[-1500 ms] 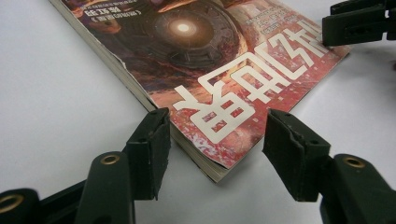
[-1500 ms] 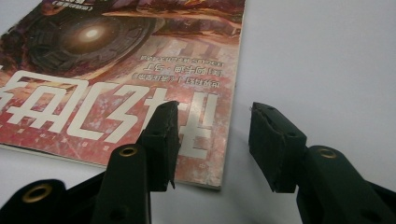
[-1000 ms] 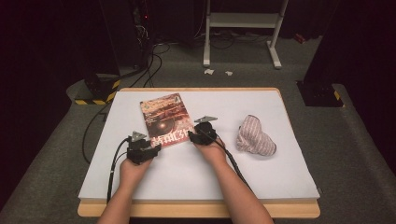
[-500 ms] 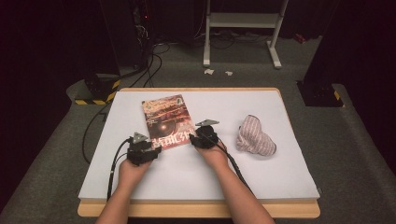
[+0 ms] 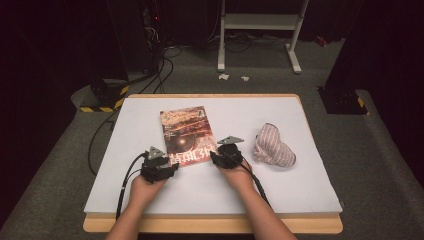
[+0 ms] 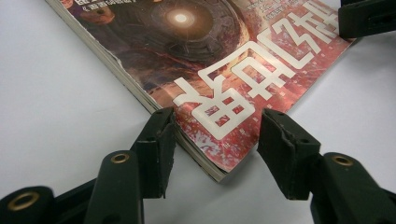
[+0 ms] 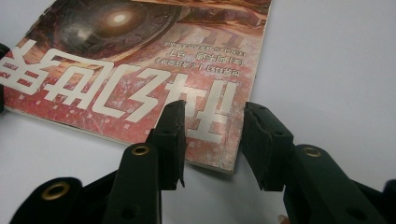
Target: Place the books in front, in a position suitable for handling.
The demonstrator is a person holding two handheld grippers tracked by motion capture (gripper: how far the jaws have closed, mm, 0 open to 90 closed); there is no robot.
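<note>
A paperback book (image 5: 187, 135) with a red-brown cover and big white characters lies flat on the white table top (image 5: 250, 110). My left gripper (image 5: 172, 167) is at its near left corner. In the left gripper view the gripper (image 6: 215, 140) is open, and its jaws straddle that corner of the book (image 6: 210, 70) with gaps on both sides. My right gripper (image 5: 215, 157) is at the near right corner. There the gripper (image 7: 212, 135) is also open, with its jaws on either side of the corner of the book (image 7: 140, 70).
A crumpled striped cloth (image 5: 272, 147) lies on the table to the right of the right hand. A wooden rim (image 5: 210, 225) runs along the table's near edge. Cables trail from both grippers, and floor cables and a white stand (image 5: 260, 30) lie beyond the far edge.
Both hands and the book have shifted a little to the right across the table. The jaws look about as wide as before.
</note>
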